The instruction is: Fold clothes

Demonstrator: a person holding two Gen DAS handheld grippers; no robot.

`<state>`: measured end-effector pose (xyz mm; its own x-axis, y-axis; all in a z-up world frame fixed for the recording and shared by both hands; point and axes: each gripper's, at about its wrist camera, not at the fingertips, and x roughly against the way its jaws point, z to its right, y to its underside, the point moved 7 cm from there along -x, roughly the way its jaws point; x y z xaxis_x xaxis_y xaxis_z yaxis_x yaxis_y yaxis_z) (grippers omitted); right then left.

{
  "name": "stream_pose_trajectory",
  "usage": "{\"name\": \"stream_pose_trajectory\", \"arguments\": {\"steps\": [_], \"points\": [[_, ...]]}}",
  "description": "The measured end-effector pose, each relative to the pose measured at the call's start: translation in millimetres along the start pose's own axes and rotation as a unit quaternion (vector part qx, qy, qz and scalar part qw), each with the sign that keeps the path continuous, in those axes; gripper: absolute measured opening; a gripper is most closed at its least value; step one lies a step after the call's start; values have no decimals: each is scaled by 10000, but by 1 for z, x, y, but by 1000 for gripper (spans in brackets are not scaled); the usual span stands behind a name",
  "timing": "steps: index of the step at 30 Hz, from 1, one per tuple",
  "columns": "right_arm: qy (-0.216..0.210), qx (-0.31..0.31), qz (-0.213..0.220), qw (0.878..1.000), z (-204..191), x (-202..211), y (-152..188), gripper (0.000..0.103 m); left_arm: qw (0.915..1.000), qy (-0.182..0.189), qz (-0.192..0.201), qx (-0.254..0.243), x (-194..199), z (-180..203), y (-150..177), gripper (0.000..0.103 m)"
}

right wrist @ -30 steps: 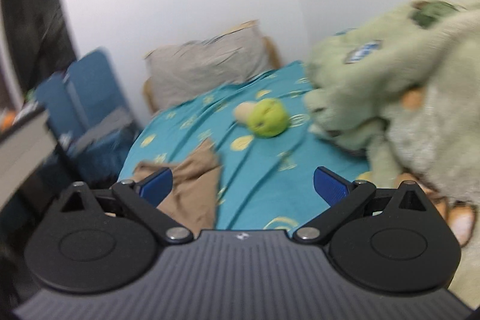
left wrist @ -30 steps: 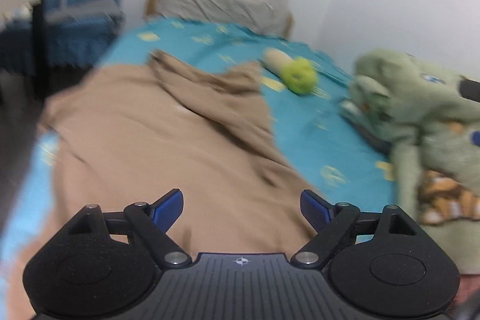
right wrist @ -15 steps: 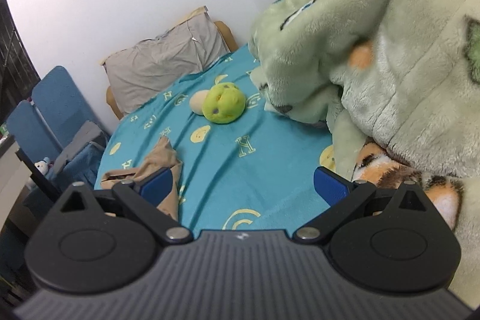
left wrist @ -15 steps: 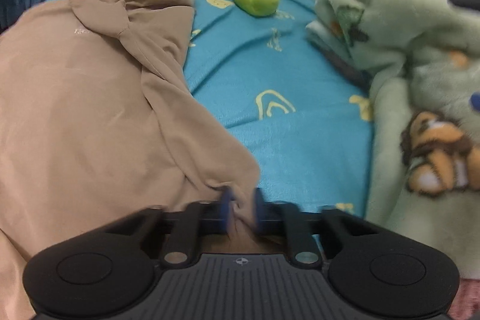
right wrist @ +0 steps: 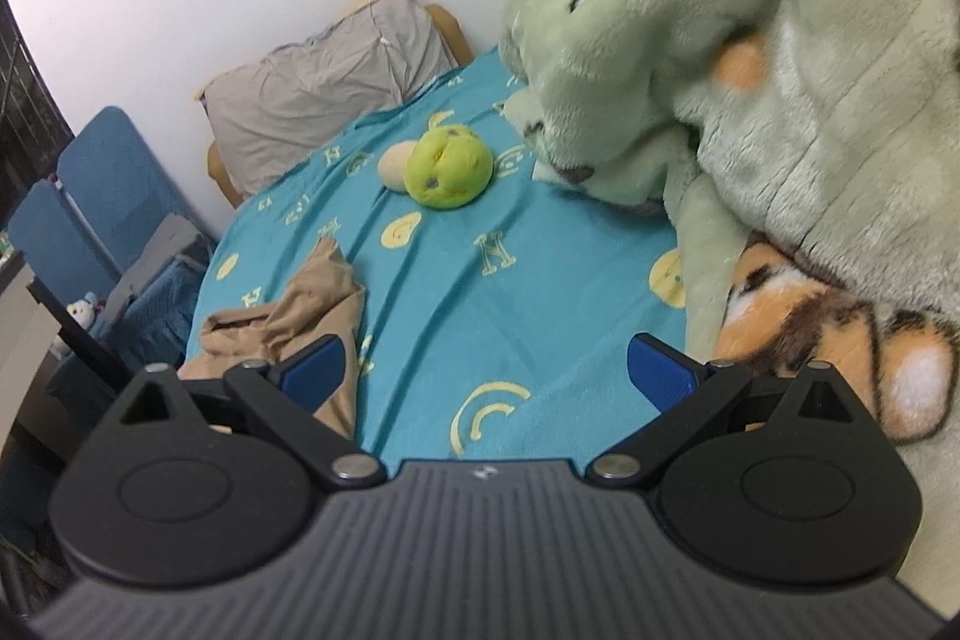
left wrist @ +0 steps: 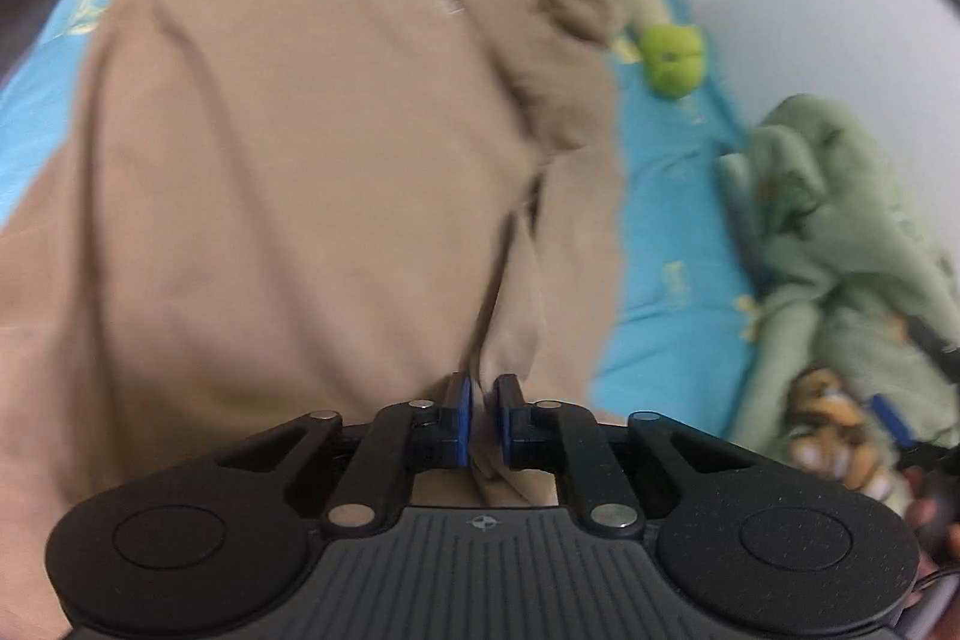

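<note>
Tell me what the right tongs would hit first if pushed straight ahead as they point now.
Probably the teal bedsheet: the open right tongs point across bare sheet. Farther along sits the green plush toy, though depth is hard to judge.

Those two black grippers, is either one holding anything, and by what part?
The left gripper is shut on the tan garment, pinching a fold at its near edge. The right gripper is open, holding nothing.

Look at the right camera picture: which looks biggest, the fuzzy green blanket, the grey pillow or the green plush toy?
1. Fuzzy green blanket, though it lies nearest the camera.
2. Grey pillow.
3. Green plush toy.
</note>
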<state>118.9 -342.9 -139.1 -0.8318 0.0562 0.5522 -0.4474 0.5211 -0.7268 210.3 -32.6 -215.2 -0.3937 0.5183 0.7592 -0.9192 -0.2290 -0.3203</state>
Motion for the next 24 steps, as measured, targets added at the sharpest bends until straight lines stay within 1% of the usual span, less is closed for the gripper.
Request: {"name": "stream_pose_trajectory", "arguments": {"steps": [2, 3, 5, 7, 8, 10, 11, 13, 14, 16, 18, 20, 21, 22, 23, 24], "points": [[32, 68, -59, 10000, -3, -2, 2, 102, 9997, -167, -76, 135, 3, -20, -5, 16], [41, 106, -78, 9999, -4, -3, 4, 102, 9998, -168, -57, 107, 5, -18, -5, 20], [45, 173, -122, 9998, -7, -3, 5, 102, 9994, -328, -12, -109, 11, -12, -3, 25], [20, 195, -150, 9997, -8, -3, 6, 102, 9974, -515, 108, -491, 20, 1, 2, 34], [6, 205, -164, 9997, -9, -3, 7, 102, 9961, -456, 209, -728, 26, 13, 7, 39], [-27, 200, -169, 9997, -10, -3, 7, 102, 9915, -331, 402, -1194, 37, 36, 16, 60], [-42, 194, -167, 9997, -10, -3, 7, 102, 9889, -221, 450, -1396, 37, 49, 23, 63], [-68, 169, -172, 9997, -10, -3, 7, 102, 9822, -20, 537, -1799, 38, 75, 37, 65], [-81, 156, -175, 9997, -10, -3, 7, 102, 9780, -27, 514, -2020, 29, 82, 41, 67], [-103, 112, -181, 9997, -9, -2, 6, 102, 9682, -41, 466, -2458, 13, 97, 50, 75], [-108, 41, -181, 9998, -6, -1, 6, 102, 9564, -55, 418, -2891, -4, 112, 58, 75], [-101, -35, -183, 9998, -3, -1, 6, 102, 9427, -86, 357, -3317, -21, 126, 67, 74], [-105, -78, -196, 9997, -2, -2, 5, 102, 9355, -213, 253, -3518, -33, 125, 71, 71], [-114, -123, -210, 9996, 0, -2, 5, 102, 9279, -337, 152, -3710, -43, 123, 75, 62], [-117, -157, -230, 9995, 1, -3, 6, 102, 9221, -428, 78, -3844, -49, 120, 77, 55], [-119, -189, -251, 9994, 3, -4, 6, 102, 9209, -442, 25, -3873, -50, 115, 79, 31]]}}
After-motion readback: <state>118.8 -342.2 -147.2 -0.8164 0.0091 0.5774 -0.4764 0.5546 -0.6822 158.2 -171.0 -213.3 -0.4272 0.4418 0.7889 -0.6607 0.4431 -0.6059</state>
